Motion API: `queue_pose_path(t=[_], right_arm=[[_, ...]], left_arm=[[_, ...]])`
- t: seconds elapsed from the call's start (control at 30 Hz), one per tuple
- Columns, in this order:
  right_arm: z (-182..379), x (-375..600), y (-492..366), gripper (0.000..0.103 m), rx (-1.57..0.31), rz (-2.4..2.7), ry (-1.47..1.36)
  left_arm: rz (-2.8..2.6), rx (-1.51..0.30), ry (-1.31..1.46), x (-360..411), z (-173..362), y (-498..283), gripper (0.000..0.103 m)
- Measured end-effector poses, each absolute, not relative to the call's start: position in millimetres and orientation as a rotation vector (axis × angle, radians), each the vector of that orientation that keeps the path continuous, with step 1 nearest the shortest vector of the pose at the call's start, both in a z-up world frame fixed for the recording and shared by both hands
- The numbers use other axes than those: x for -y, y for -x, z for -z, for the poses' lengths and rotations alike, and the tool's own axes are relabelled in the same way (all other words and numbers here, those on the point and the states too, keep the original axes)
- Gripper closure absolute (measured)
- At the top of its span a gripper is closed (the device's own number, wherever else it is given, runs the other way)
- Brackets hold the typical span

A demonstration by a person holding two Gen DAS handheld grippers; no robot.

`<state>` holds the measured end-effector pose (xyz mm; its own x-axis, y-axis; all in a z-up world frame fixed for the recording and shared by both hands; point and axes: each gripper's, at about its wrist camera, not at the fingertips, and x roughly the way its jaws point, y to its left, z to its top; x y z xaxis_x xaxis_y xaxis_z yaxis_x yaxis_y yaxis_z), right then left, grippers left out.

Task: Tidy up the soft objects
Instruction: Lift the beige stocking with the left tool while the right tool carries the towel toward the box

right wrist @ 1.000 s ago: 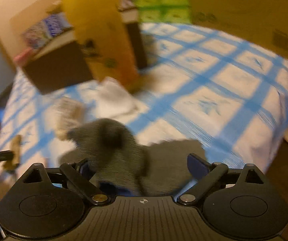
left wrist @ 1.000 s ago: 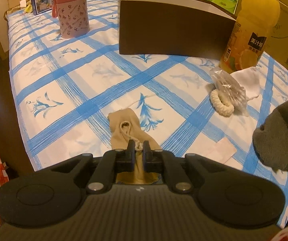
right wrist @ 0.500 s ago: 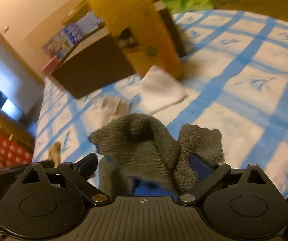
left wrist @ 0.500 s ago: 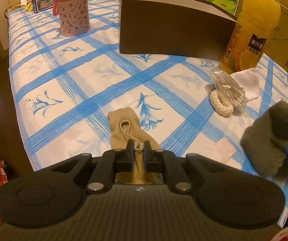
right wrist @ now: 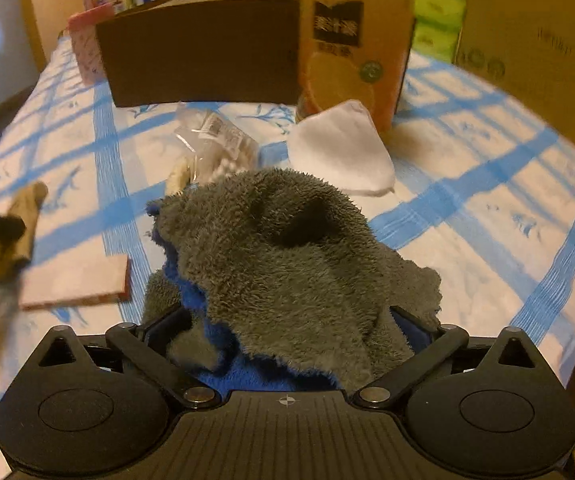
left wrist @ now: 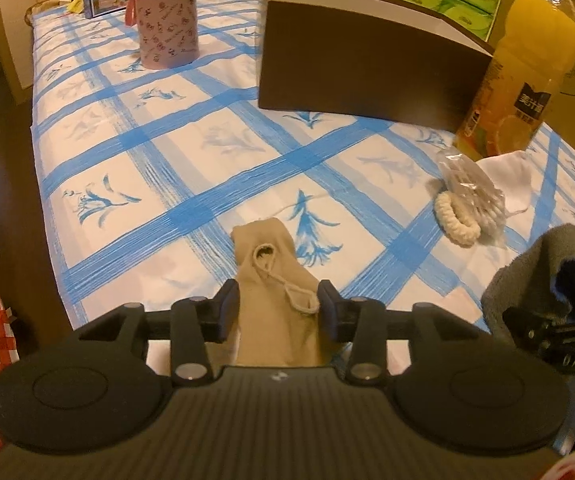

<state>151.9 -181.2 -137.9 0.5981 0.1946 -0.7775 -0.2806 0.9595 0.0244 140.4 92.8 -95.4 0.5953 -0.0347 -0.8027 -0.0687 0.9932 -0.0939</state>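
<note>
A: Left gripper (left wrist: 279, 300) low in the frame, and its jaws have just been opening. The tan pouch (left wrist: 277, 280) lies between them on the cloth (left wrist: 191, 152), and the fingers (left wrist: 228, 308) stand just off its sides, not pressing.

B: So it's loose?

A: Looks loose, flat on the blue-checked cloth, bottom centre of the left view, its cord looped on top. In the right view it's a blur at the left edge.

B: And the right gripper (right wrist: 287, 320)?

A: Jaws spread very wide, and they've just been opening further. The grey towel (right wrist: 287, 264) is heaped between them, blue lining showing underneath. Whether the pads actually press on it, I can't tell; the pile hides them.

B: Where's that towel from the other side?

A: Lower right of the left view, bunched over the right gripper's fingers.

B: What else is on the cloth?

A: A clear bag (left wrist: 473, 196) with a cream scrunchie (left wrist: 455, 224) beside it, right of centre. A white cloth (right wrist: 343, 152) just behind them, touching the juice bottle (left wrist: 523, 64). A brown box (left wrist: 367, 68) at upper centre, a pink tin (left wrist: 167, 24) upper left. A flat pink packet (right wrist: 75, 280) at left in the right view, near the towel.
</note>
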Motion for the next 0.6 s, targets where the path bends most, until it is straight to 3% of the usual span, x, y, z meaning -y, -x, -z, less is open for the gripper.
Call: queue_pose_path(t=[0.1, 0.17, 0.3, 0.37, 0.6], right_arm=[[137, 185, -152, 0.008, -0.887, -0.296, 0.103], [134, 184, -150, 0.022, -0.872, -0.324, 0.120], [130, 177, -140, 0.039, -0.834, -0.371, 0.164], [129, 176, -139, 0.047, -0.825, -0.389, 0.171], [125, 186, -143, 0.059, -0.842, -0.404, 0.119]], left_arm=[[-0.034, -0.943, 0.115, -94, 98, -142, 0.057], [-0.040, -0.951, 0.122, -94, 101, -144, 0.052], [-0.037, -0.959, 0.122, -89, 102, -148, 0.052], [-0.036, -0.962, 0.098, -83, 103, -150, 0.058], [-0.003, -0.947, 0.059, -74, 101, -152, 0.077]])
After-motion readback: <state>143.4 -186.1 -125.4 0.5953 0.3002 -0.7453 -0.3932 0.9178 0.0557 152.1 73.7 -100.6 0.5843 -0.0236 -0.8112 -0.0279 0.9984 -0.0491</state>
